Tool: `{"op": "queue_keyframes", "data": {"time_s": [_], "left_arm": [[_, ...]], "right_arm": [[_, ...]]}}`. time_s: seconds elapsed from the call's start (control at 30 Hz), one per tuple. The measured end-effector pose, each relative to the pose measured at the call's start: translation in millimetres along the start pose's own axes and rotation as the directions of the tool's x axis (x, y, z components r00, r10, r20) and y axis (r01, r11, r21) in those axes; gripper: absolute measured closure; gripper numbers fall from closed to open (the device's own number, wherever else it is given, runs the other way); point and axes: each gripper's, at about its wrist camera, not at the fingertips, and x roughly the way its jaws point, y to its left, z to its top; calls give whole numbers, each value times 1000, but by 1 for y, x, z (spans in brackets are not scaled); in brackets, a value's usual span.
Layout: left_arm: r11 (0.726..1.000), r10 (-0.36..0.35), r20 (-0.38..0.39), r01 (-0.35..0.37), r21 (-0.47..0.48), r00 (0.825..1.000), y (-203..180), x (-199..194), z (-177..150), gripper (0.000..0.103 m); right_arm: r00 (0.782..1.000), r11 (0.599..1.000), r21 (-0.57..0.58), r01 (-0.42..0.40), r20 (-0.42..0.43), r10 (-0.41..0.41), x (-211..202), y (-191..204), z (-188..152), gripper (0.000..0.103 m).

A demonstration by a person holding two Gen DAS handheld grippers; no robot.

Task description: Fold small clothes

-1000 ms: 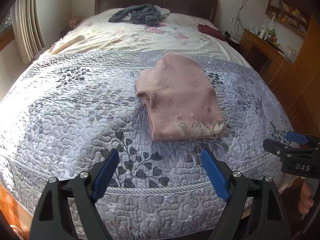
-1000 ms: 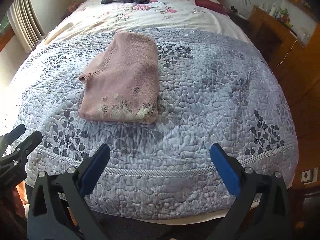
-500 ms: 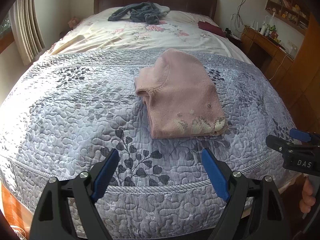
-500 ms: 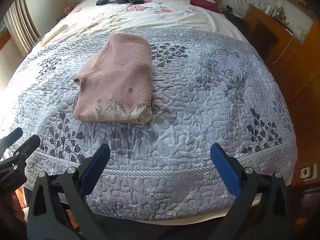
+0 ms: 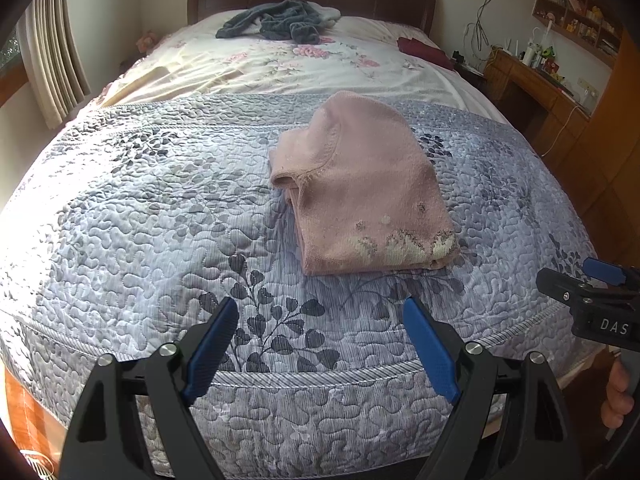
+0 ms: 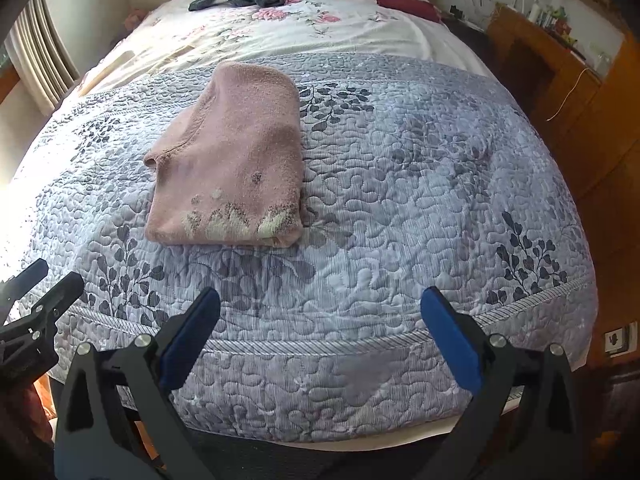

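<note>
Here we face the bed (image 5: 120,216), its grey quilt (image 6: 400,200) spread flat over the near half, which gives us a smooth surface to fold on. The pink sweater (image 5: 368,188) lies on that quilt, folded into a compact stack with its patterned hem toward us, left of centre in the right view, and we judge this piece finished. A dark heap of clothes (image 5: 276,24) waits far off by the headboard. Our left gripper (image 5: 320,344) and right gripper (image 6: 320,332) both hang over the near edge, fingers spread wide, holding nothing, well apart from the sweater.
</note>
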Motion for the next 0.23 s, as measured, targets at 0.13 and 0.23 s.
{"op": "queue_keyframes", "data": {"time_s": [0.13,0.23], "left_arm": [[1000,1,0,-1,1,1000,0,0,0,18],[1000,3,-2,-3,3,1000,1,2,0,18]], "right_arm": [[1000,1000,3,6,-7,-6,1,0,0,3],[1000,1000,7,4,-9,-4,1,0,0,3]]}}
